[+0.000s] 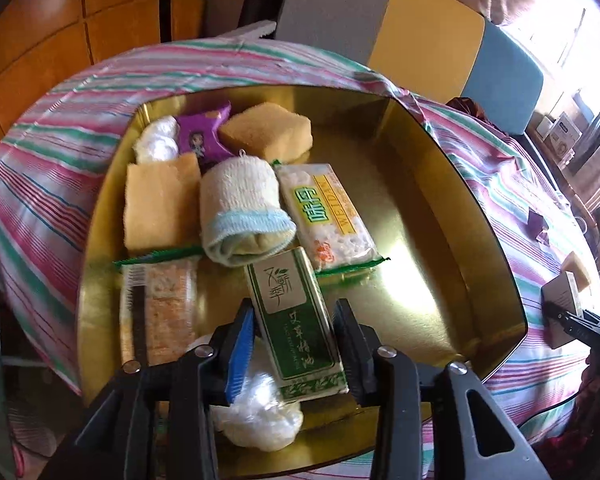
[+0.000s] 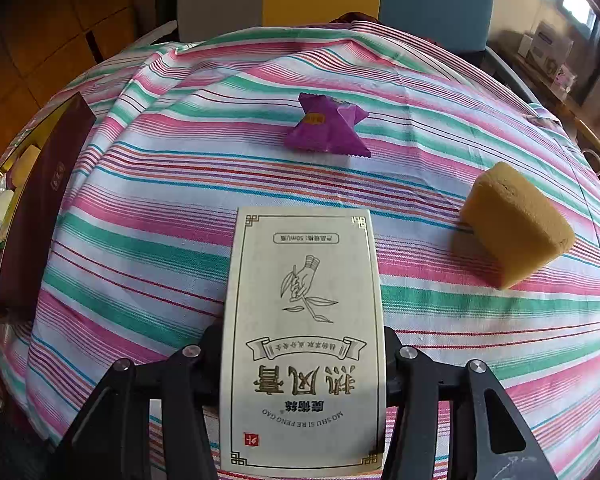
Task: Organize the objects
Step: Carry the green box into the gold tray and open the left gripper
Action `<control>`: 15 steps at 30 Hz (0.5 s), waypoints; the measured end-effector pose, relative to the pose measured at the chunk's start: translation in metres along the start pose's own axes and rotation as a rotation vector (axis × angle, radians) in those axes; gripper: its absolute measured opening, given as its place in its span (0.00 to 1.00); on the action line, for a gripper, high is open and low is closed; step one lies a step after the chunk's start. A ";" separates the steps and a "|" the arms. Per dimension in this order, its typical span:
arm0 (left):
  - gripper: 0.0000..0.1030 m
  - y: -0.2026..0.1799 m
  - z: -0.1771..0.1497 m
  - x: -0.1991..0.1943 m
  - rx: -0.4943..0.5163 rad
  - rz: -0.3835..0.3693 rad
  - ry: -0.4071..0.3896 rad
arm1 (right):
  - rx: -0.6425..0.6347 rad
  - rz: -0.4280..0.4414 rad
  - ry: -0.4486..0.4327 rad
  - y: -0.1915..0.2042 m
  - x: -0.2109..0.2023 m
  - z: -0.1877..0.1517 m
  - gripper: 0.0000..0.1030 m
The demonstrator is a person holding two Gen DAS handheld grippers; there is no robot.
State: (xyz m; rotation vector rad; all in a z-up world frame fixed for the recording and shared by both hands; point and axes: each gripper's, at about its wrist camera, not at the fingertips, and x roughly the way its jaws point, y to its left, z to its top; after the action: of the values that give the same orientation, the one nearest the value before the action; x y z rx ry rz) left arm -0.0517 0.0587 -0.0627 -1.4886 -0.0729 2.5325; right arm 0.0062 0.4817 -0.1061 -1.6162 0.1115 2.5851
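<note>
In the left wrist view, my left gripper (image 1: pixel 294 320) is shut on a green box (image 1: pixel 296 324) and holds it over the gold tray (image 1: pixel 440 248). The tray holds two sponges, a rolled towel (image 1: pixel 242 208), snack packs (image 1: pixel 328 216), a purple packet (image 1: pixel 202 136) and white wads. In the right wrist view, my right gripper (image 2: pixel 304 344) is shut on a cream box (image 2: pixel 304 340) above the striped cloth (image 2: pixel 160 216). A purple packet (image 2: pixel 326 128) and a yellow sponge (image 2: pixel 514 224) lie on the cloth ahead. The right gripper also shows in the left wrist view (image 1: pixel 568 312).
The tray's dark red outer wall (image 2: pixel 40 208) stands at the left of the right wrist view. A grey, yellow and blue chair back (image 1: pixel 412 36) is behind the table. Wooden cabinets (image 1: pixel 60 20) are at the far left. A cluttered shelf (image 2: pixel 552 56) is at the right.
</note>
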 end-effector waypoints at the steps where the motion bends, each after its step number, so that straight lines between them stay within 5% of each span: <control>1: 0.41 0.000 0.000 -0.003 0.004 0.006 -0.008 | 0.000 0.000 -0.001 0.000 0.000 0.000 0.51; 15: 0.43 0.019 0.000 -0.033 0.006 0.031 -0.119 | 0.040 -0.023 -0.006 0.002 -0.001 -0.003 0.51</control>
State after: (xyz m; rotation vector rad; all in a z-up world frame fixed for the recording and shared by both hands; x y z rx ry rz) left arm -0.0388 0.0333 -0.0367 -1.3464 -0.0596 2.6414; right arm 0.0092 0.4791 -0.1069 -1.5867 0.1418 2.5536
